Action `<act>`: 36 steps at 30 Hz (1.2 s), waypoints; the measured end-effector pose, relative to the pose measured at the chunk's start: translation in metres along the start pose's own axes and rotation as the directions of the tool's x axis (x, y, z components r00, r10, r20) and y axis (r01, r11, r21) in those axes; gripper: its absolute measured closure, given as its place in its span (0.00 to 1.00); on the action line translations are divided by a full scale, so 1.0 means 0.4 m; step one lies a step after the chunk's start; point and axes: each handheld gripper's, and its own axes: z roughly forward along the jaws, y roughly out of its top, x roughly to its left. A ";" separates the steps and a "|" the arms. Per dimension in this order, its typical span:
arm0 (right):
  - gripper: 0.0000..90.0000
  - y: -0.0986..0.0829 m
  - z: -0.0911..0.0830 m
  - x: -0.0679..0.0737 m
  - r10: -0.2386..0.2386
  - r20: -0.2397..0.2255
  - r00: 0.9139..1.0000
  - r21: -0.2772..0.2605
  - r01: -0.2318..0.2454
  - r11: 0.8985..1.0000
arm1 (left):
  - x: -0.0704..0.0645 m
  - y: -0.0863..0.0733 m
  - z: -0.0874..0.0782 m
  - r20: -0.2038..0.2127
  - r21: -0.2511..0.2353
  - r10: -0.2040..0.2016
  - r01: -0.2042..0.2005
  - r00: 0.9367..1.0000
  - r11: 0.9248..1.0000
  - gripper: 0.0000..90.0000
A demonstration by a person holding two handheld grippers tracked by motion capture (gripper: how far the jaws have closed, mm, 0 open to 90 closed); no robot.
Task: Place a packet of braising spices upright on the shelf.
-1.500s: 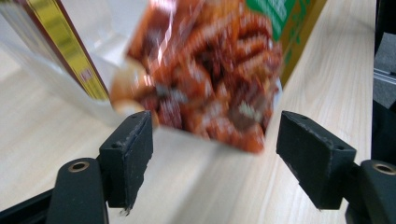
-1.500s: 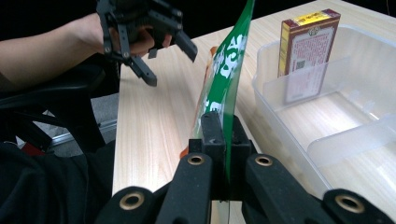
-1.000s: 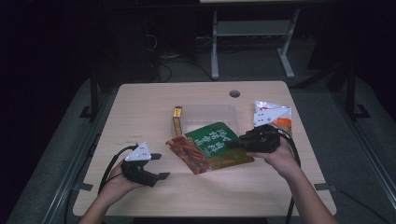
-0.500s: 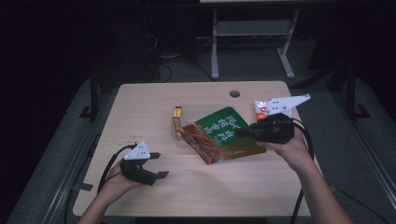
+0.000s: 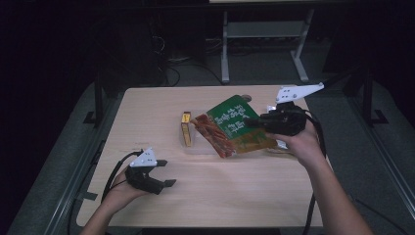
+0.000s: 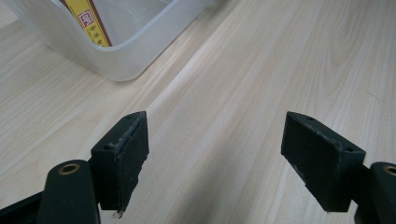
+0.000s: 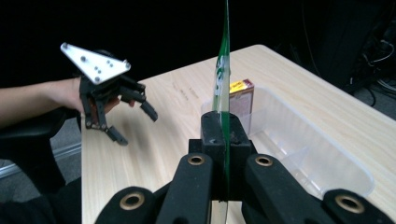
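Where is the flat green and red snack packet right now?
High view: the flat green and red snack packet is right of centre, clamped in the right claw above the clear plastic tub.

table: light wood (image 5: pixel 235 196) | floor: grey (image 5: pixel 386 147) | background: dark, white metal frame (image 5: pixel 264 32)

The green packet (image 5: pixel 235 126) hides most of the clear tub (image 5: pixel 195 148); the white packet (image 5: pixel 280 143) behind the right tool (image 5: pixel 250 122) stays indistinct.
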 end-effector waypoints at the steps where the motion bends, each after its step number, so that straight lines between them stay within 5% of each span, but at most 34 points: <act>1: 1.00 0.006 0.002 -0.001 0.003 0.004 1.000 0.001 -0.003 1.000 | 0.001 0.000 0.000 0.002 0.001 0.002 -0.002 1.000 1.000 0.25; 23: 1.00 0.077 0.085 -0.054 0.031 0.104 0.994 0.018 -0.033 0.999 | -0.002 -0.001 0.005 0.008 0.015 0.006 -0.006 1.000 1.000 0.25; 36: 1.00 0.078 0.124 -0.081 0.084 0.184 0.979 0.050 -0.094 0.994 | -0.005 -0.001 0.007 0.016 0.023 0.007 -0.007 1.000 1.000 0.24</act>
